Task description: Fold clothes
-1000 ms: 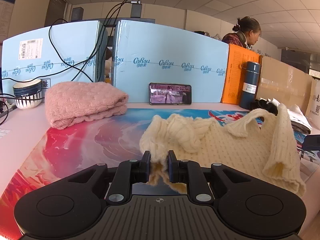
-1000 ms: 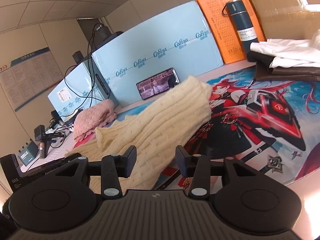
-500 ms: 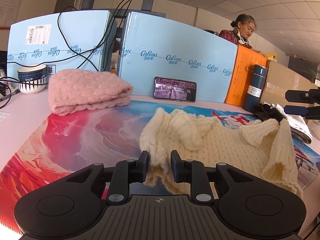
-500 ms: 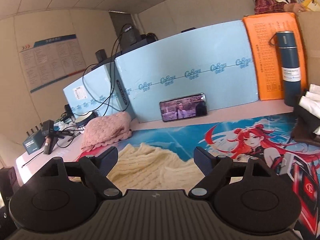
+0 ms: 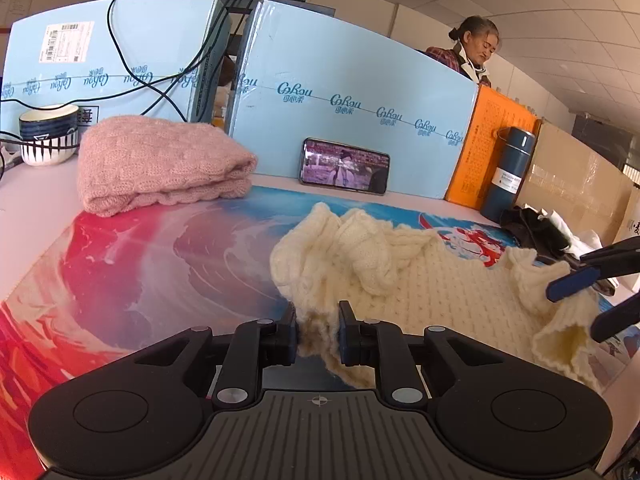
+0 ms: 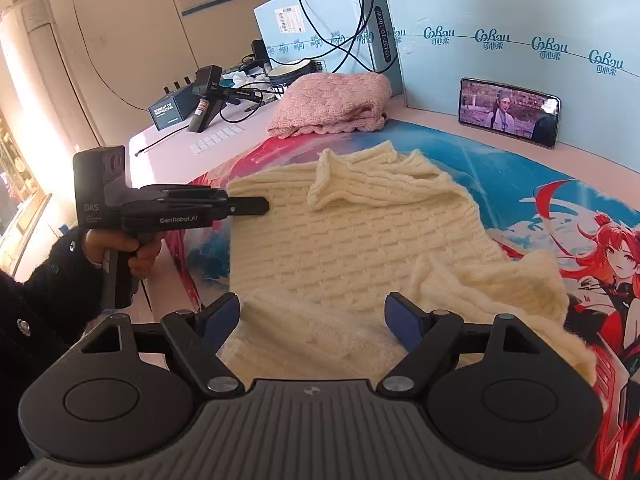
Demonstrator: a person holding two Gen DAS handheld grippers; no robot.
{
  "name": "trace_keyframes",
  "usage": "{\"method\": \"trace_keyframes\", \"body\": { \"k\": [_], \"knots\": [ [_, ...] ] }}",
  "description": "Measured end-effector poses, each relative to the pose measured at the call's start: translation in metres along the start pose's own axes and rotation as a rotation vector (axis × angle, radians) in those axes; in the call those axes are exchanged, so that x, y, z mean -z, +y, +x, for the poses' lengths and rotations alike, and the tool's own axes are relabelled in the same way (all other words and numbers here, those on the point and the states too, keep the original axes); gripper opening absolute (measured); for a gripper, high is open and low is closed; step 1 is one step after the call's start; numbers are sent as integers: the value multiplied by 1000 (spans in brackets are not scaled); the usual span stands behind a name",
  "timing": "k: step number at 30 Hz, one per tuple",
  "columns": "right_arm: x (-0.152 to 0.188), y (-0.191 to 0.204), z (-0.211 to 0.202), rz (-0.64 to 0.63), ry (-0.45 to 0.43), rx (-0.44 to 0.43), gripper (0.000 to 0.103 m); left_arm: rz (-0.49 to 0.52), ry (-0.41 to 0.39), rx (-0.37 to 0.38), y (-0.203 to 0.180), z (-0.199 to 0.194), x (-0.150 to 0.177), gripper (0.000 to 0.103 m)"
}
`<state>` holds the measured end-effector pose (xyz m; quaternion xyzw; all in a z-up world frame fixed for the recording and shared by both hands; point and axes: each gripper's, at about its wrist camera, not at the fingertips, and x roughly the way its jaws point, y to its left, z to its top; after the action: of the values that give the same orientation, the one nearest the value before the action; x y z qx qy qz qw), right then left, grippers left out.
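Note:
A cream knit sweater (image 6: 360, 240) lies spread on the printed desk mat (image 6: 540, 184), with a sleeve folded over its far part and a bunched part at the right. It also shows in the left wrist view (image 5: 432, 280). My left gripper (image 5: 318, 330) is shut on the sweater's near left edge, and shows from the side in the right wrist view (image 6: 256, 206). My right gripper (image 6: 312, 322) is open wide, just above the sweater's near hem. Its blue-padded fingers (image 5: 572, 284) show at the right of the left wrist view, next to a raised cuff.
A folded pink sweater (image 5: 160, 164) lies at the mat's back left. A phone (image 5: 344, 166) leans on blue foam boards (image 5: 352, 108). A bowl (image 5: 48, 134), a blue flask (image 5: 508, 174), dark and white clothes (image 5: 536, 226) and devices with cables (image 6: 200, 96) stand around.
My right gripper let go of the cream sleeve, opened wide, and swung round over the sweater's near hem. The sleeve dropped flat. My left gripper stayed shut on the edge.

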<state>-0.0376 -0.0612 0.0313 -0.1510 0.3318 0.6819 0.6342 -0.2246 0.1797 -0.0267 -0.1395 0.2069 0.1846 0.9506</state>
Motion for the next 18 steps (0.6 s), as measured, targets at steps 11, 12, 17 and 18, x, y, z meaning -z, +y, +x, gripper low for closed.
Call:
{"method": "trace_keyframes", "body": {
  "k": [11, 12, 17, 18],
  "knots": [
    [57, 34, -14, 104, 3, -19, 80, 258, 42, -130, 5, 68, -59, 18],
    [57, 37, -15, 102, -15, -20, 80, 277, 48, -137, 5, 78, -64, 18],
    [48, 45, -23, 92, -150, 49, 82, 260, 92, -153, 11, 119, -79, 22],
    [45, 45, -25, 89, -180, 89, 83, 232, 103, -149, 14, 123, -79, 26]
  ]
}}
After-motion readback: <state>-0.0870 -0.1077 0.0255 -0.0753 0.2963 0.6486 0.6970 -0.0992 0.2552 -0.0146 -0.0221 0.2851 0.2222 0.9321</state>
